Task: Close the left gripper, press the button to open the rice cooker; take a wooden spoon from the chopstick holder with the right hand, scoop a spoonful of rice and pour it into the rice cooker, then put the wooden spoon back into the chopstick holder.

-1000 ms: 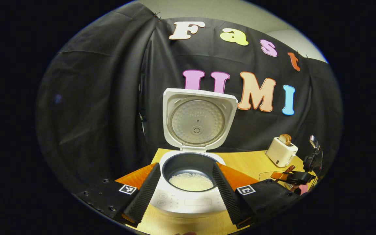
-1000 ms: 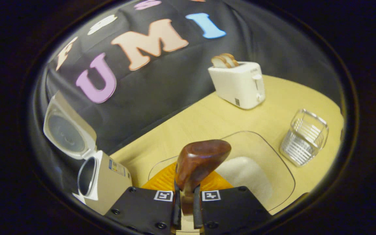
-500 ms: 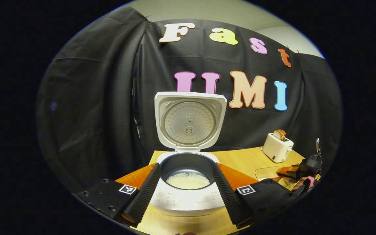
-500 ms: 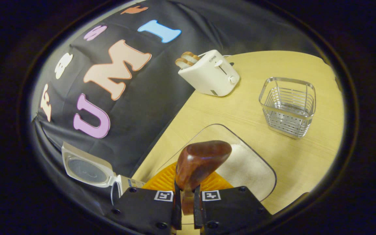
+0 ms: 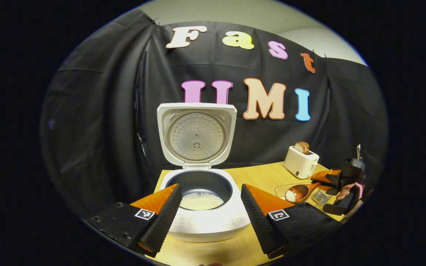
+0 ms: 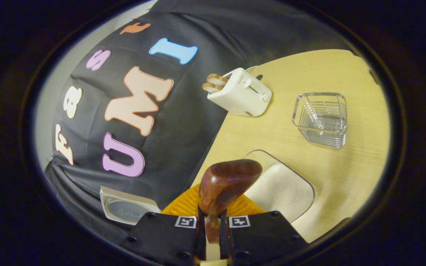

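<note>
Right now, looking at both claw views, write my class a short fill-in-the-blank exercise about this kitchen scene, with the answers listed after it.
1. The rice cooker has its lid standing ____.
2. The right claw is shut on the handle of the wooden ____.
3. Slices of bread stick out of the white ____ on the table.
4. The metal chopstick holder has ____ inside it.

Missing words: open; spoon; toaster; nothing
</note>
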A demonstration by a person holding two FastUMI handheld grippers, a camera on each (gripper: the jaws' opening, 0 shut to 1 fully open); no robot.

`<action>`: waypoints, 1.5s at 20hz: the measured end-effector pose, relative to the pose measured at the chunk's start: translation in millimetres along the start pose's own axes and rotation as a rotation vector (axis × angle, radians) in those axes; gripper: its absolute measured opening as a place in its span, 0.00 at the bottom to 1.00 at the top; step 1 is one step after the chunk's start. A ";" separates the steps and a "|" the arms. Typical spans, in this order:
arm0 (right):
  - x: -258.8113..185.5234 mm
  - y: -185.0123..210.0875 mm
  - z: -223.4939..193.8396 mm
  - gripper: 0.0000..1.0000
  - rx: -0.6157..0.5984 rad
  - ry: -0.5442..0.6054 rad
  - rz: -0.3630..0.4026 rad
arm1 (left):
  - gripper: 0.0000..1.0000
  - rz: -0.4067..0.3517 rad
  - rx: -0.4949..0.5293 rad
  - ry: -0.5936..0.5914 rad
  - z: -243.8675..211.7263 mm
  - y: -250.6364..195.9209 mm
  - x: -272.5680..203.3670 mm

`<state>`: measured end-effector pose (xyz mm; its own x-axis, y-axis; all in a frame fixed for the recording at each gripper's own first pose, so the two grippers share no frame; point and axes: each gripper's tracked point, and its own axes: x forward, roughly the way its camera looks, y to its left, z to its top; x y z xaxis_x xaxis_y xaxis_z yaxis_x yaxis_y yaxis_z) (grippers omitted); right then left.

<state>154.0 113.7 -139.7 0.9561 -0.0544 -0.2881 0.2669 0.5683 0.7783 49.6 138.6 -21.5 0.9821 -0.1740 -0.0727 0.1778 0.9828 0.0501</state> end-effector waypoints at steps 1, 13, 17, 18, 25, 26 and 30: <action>-4.8 7.2 0.1 0.17 0.009 -0.003 0.009 | 0.95 -0.001 -0.001 -0.002 0.3 0.3 -1.6; -28.3 148.8 -33.4 0.17 -0.082 -0.003 0.199 | 0.95 0.004 -0.022 0.016 -13.0 22.0 -26.8; -21.6 200.5 -64.5 0.17 -0.178 -0.001 0.258 | 0.95 0.018 -0.025 0.018 -15.9 34.4 -33.8; -20.1 213.3 -72.8 0.18 -0.206 0.001 0.271 | 0.95 0.023 -0.026 0.018 -16.9 38.1 -34.8; -0.8 275.9 -135.7 0.17 -0.475 -0.010 0.319 | 0.95 0.041 -0.051 0.012 -19.6 53.5 -44.1; 0.8 281.7 -145.8 0.17 -0.540 -0.022 0.323 | 0.95 0.038 -0.062 0.018 -23.1 54.7 -44.4; 0.0 308.6 -193.2 0.17 -0.818 -0.079 0.377 | 0.95 0.043 -0.074 0.025 -29.8 61.8 -52.1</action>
<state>212.9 447.6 -7.3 0.9763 0.2143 -0.0317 -0.2063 0.9645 0.1647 7.5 210.3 -44.3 0.9866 -0.1312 -0.0973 0.1299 0.9913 -0.0197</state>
